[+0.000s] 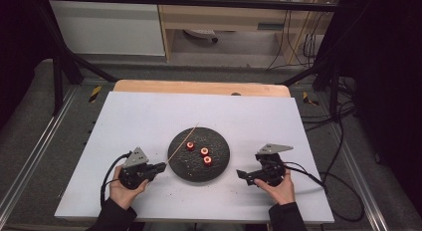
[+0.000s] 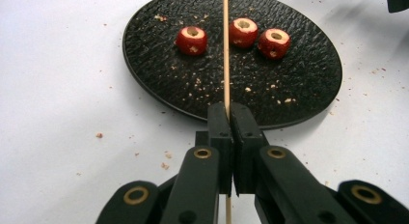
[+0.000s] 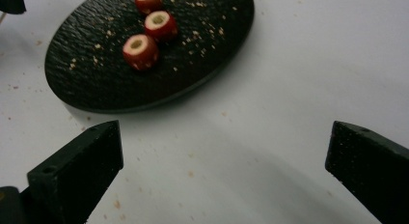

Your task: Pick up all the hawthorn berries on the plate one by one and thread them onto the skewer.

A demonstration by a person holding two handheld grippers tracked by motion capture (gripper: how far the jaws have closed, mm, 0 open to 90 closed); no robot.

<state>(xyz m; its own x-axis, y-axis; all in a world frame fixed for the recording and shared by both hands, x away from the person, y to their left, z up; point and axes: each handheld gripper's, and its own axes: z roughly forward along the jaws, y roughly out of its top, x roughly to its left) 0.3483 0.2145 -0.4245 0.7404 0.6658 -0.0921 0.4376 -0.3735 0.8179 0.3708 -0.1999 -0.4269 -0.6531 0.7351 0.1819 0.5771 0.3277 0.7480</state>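
- A thin wooden stick point(image 2: 225, 50) is held tight by the left gripper point(image 1: 160, 167), whose jaws are pressed together on it.
- In the left gripper view, the stick is seen running straight up from the jaws and out over the black plate point(image 2: 159, 79).
- In the high view, the stick is seen slanting up and away from the left gripper, across the left edge of the plate.
- Three small red fruits point(image 1: 204, 152) are laid on the plate, each with its middle cut out so that a pale hole is shown on top.
- The fruits are set close together in a short row, near the middle of the plate, and none is touched by the stick.
- The plate is placed in the middle of a white table top point(image 1: 144, 116), between the two grippers.
- Little brown crumbs point(image 2: 166, 165) are scattered on the plate and on the white top around it.
- The right gripper point(image 1: 241, 174) is held just right of the plate, with its jaws spread wide apart.
- Nothing is held between the right jaws, and only the white top is seen between them.
- Each gripper is gripped from below by a hand in a dark sleeve point(image 1: 117, 216).
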